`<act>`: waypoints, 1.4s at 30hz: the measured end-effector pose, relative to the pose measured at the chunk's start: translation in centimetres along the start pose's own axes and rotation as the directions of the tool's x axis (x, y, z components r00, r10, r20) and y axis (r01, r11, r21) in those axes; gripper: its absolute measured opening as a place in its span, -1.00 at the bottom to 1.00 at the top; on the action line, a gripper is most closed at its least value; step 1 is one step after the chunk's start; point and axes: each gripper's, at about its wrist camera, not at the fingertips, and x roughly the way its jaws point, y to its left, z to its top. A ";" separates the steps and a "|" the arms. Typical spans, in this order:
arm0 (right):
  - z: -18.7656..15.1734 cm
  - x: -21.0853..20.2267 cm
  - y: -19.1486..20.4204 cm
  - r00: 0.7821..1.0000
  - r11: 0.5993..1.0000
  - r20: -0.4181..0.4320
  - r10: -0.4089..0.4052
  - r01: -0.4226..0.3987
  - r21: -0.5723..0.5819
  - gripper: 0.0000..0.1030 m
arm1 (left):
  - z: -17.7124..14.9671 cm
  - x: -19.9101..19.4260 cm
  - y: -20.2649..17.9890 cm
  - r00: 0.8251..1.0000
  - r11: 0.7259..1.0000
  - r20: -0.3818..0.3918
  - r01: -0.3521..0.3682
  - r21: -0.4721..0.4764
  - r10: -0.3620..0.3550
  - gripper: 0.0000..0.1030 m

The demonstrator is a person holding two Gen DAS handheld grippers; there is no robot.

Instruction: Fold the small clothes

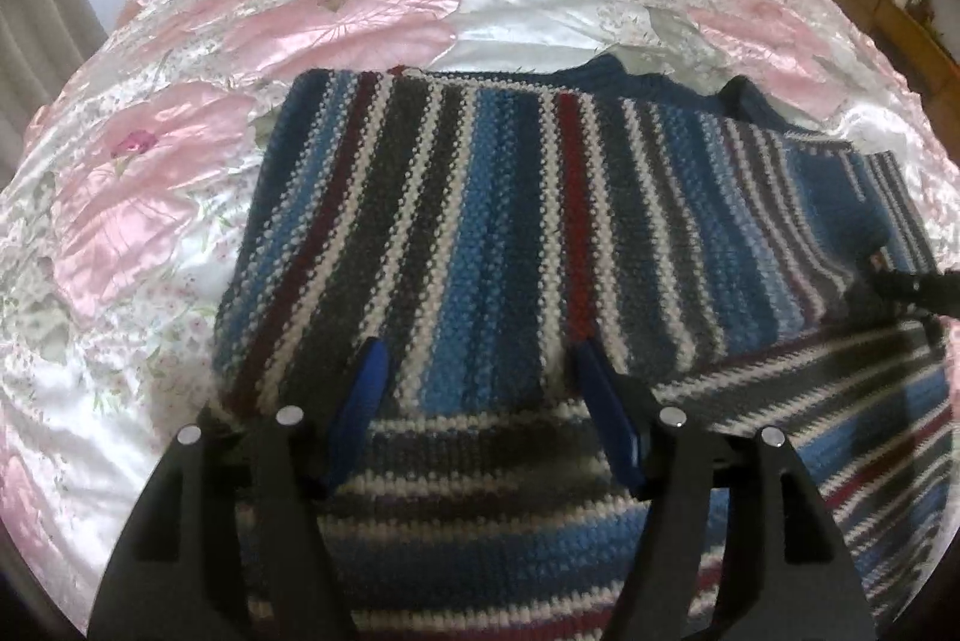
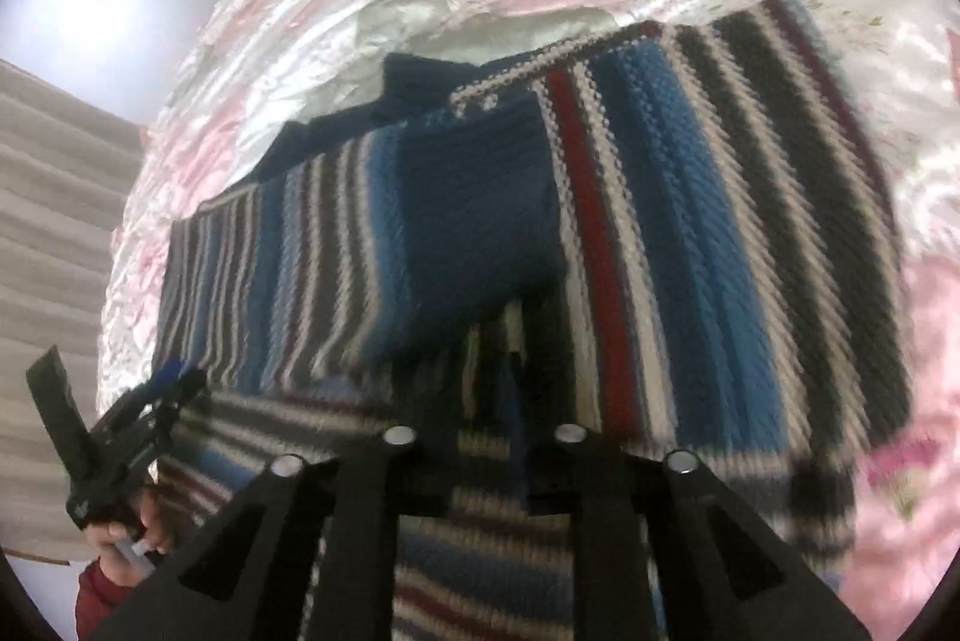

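Two views: one fisheye camera per gripper, both looking down onto a bed.
Surface: satin bedspread (image 1: pixel 336 23), glossy white with large pink flowers, wrinkled, covering the bed.
Room: pale wall beyond the bed; beige curtain (image 2: pixel 42 221) at one side; wooden furniture (image 1: pixel 888 17) with small plants in the far corner.
Task item: striped knit sweater (image 1: pixel 480 197) in blue, grey, white and dark red, lying flat on the bedspread, one part folded over another so that stripes run in two directions.
Collar: dark blue edge (image 2: pixel 432 83) at the far side of the sweater.
Left gripper (image 1: pixel 474 359): hovers low over the near part of the sweater, blue fingertips (image 1: pixel 372 359) spread wide, knit visible between them, nothing held.
Left hand (image 2: pixel 126 533): wraps the gripper handle, red sleeve (image 2: pixel 96 599) at the wrist.
Right gripper (image 2: pixel 510 401): close above the sweater at the fold edge; picture blurred, fingertips lost against the dark stripes, so the jaw state cannot be told.
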 end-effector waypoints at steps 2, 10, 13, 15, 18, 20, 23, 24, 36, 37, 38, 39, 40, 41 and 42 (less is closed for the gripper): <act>-1.2 -0.8 0.2 0.999 0.999 -0.019 0.037 -0.037 0.006 -0.35 | -0.3 -0.7 -0.4 1.000 1.000 0.013 0.010 0.010 -0.010 0.36; -2.6 0.6 0.1 0.997 0.994 -0.050 0.057 -0.052 0.094 0.16 | -0.8 -0.3 -1.9 1.000 0.999 0.018 0.002 0.044 -0.003 0.43; -1.2 0.7 -0.4 0.998 0.988 -0.003 0.057 -0.056 0.144 0.28 | -0.3 0.4 -1.1 1.000 0.999 0.020 -0.010 0.032 0.009 0.46; -0.2 1.1 -0.7 0.999 0.983 0.007 0.042 -0.042 0.180 0.27 | 0.0 1.2 -0.5 1.000 1.000 0.005 0.000 0.016 0.000 0.50; 0.2 1.7 -1.2 1.000 0.977 -0.002 0.015 -0.015 0.212 0.10 | 0.0 1.9 -0.2 1.000 1.000 0.006 0.014 0.006 -0.014 0.57; 0.1 1.8 -1.5 1.000 0.976 0.007 -0.016 0.014 0.218 -0.31 | -0.2 2.1 -0.2 1.000 1.000 0.009 0.014 0.008 -0.014 0.58; -0.5 2.4 -1.9 0.999 0.977 0.002 -0.052 0.050 0.207 -0.60 | -0.5 2.4 -0.4 1.000 1.000 0.013 0.003 0.027 -0.003 0.59; -0.6 2.4 -2.1 0.998 0.978 0.002 -0.056 0.054 0.200 -0.64 | -0.6 2.5 -0.5 1.000 1.000 0.013 0.000 0.026 -0.001 0.60; -8.4 -4.6 -0.4 0.998 0.996 0.006 -0.066 0.066 -0.054 0.07 | -5.8 -6.0 0.9 0.999 0.999 -0.006 0.049 0.020 -0.049 0.59; -10.0 -5.5 -0.5 0.998 0.995 0.002 -0.069 0.069 -0.072 0.09 | -6.9 -7.0 1.1 0.999 0.999 -0.001 0.039 0.025 -0.039 0.61; -11.6 -6.3 -0.6 0.997 0.993 0.000 -0.076 0.076 -0.090 0.11 | -8.8 -8.5 1.5 1.000 0.999 -0.001 0.023 0.032 -0.023 0.61; -13.7 -7.2 -0.7 0.996 0.989 -0.001 -0.090 0.090 -0.116 0.14 | -10.2 -9.5 1.8 1.000 0.999 -0.003 0.020 0.033 -0.020 0.61; -15.1 -7.9 -0.8 0.995 0.986 -0.003 -0.099 0.098 -0.134 0.20 | -11.5 -10.2 2.1 1.000 0.999 -0.010 0.018 0.030 -0.018 0.65; -16.6 -8.4 -1.0 0.994 0.982 -0.006 -0.110 0.108 -0.152 0.26 | -12.5 -10.8 2.5 1.000 1.000 -0.019 0.012 0.024 -0.012 0.65; -18.3 -9.0 -1.2 0.991 0.976 -0.007 -0.134 0.131 -0.174 0.28 | -14.1 -11.4 3.0 0.999 1.000 -0.032 0.000 0.014 0.000 0.65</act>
